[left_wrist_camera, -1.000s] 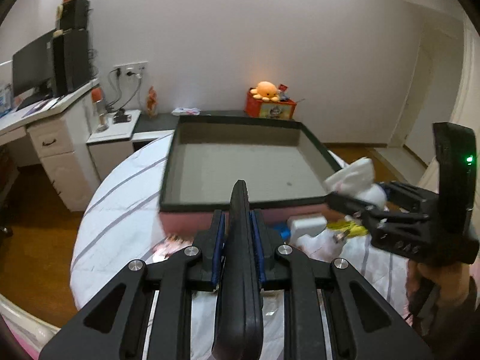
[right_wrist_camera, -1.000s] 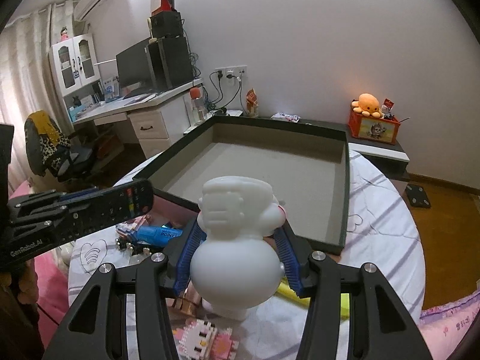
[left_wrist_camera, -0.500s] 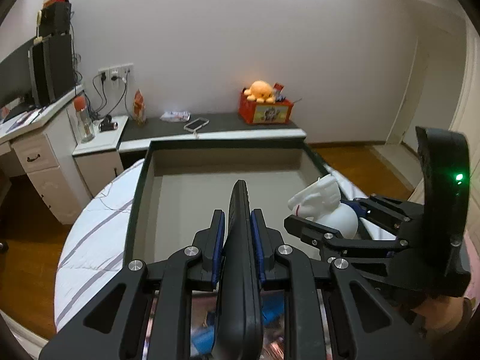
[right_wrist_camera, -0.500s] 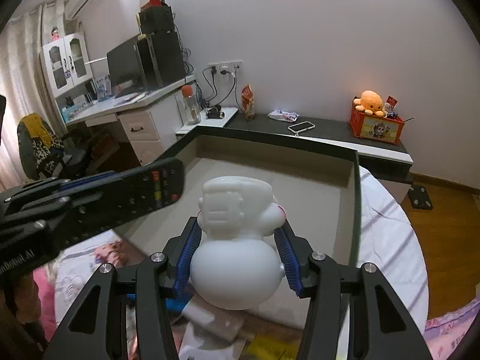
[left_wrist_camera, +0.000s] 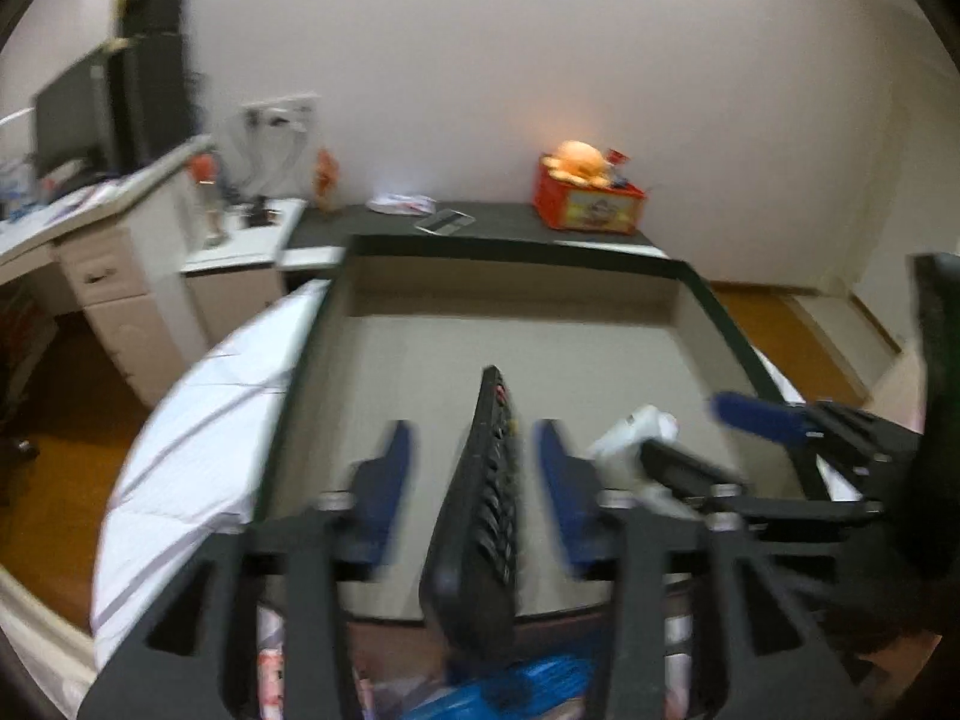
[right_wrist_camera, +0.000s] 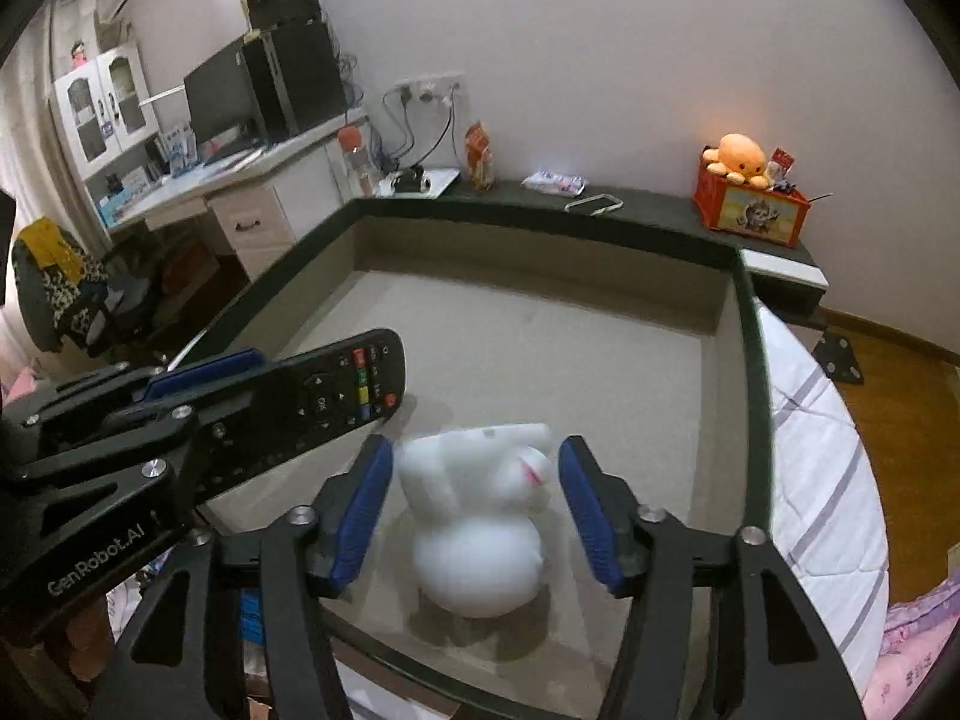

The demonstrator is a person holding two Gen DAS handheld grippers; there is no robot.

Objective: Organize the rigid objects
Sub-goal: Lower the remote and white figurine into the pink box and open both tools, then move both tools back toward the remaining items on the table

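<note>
While tilted down over the tray (right_wrist_camera: pixel 744 324), both grippers opening, left gripper (left_wrist_camera: pixel 471 468) around remote (left_wrist_camera: pixel 489 516), right gripper (right_wrist_camera: pixel 474 480) seemingly clear of figurine (right_wrist_camera: pixel 480 540).

Low in the frame your right gripper (right_wrist_camera: pixel 474 501) is opening its jaws; the white figurine (right_wrist_camera: pixel 477 546) sits between the blue pads (right_wrist_camera: pixel 360 510), which stand clear of it, over the floor of the grey tray (right_wrist_camera: pixel 540 354). At left, your left gripper (right_wrist_camera: pixel 198 396) reaches in with the black remote (right_wrist_camera: pixel 336 387) between its fingers. An orange plush (right_wrist_camera: pixel 741 159) sits upper right.
</note>
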